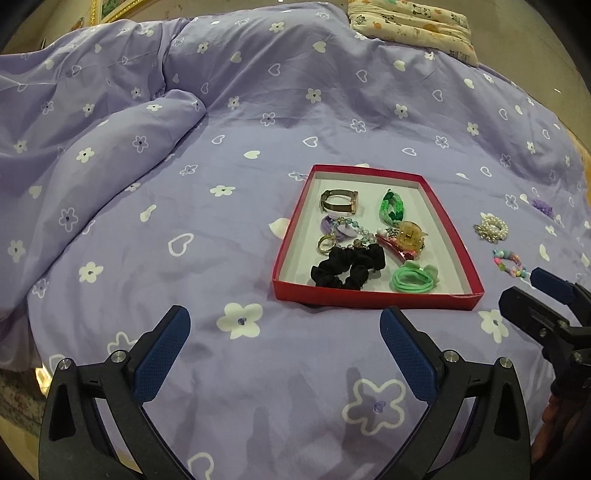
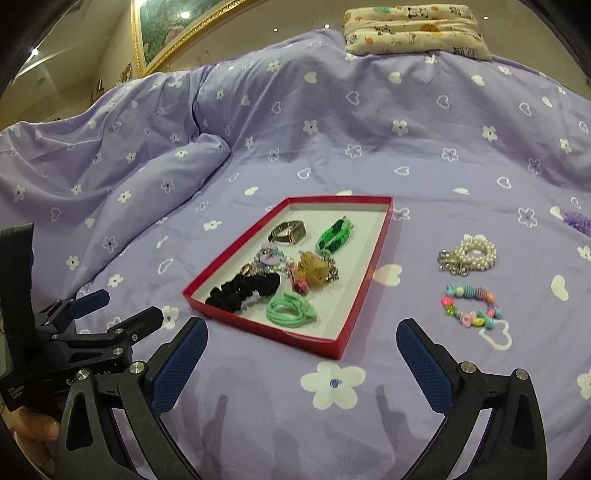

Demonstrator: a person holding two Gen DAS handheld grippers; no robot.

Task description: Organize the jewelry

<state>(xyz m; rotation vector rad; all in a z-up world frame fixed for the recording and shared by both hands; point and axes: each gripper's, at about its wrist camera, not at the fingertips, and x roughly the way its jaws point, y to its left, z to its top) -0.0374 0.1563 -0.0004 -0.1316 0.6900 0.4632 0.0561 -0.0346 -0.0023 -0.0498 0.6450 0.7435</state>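
A shallow red box [image 1: 373, 299] [image 2: 266, 328] lies on the purple bedspread. It holds a watch [image 1: 338, 201] [image 2: 290, 232], a black scrunchie [image 1: 347, 267] [image 2: 242, 290], light green hair ties [image 1: 413, 282] [image 2: 291, 310], a green braided band [image 1: 393, 206] [image 2: 334, 230], an amber claw clip [image 1: 408, 234] [image 2: 314, 273] and beaded pieces. To its right on the bedspread lie a pearl bracelet [image 1: 491, 227] [image 2: 469, 254], a colourful bead bracelet [image 1: 509, 264] [image 2: 471, 306] and a purple flower piece [image 1: 543, 206] [image 2: 576, 219]. My left gripper [image 1: 284, 332] [image 2: 118, 306] is open and empty before the box. My right gripper [image 2: 301, 341] [image 1: 524, 290] is open and empty.
The purple floral duvet [image 1: 110, 147] [image 2: 129, 173] bunches up in folds at the left. A patterned pillow [image 1: 413, 22] [image 2: 413, 27] lies at the far end. A gold-framed picture [image 2: 166, 33] hangs on the wall at the back left.
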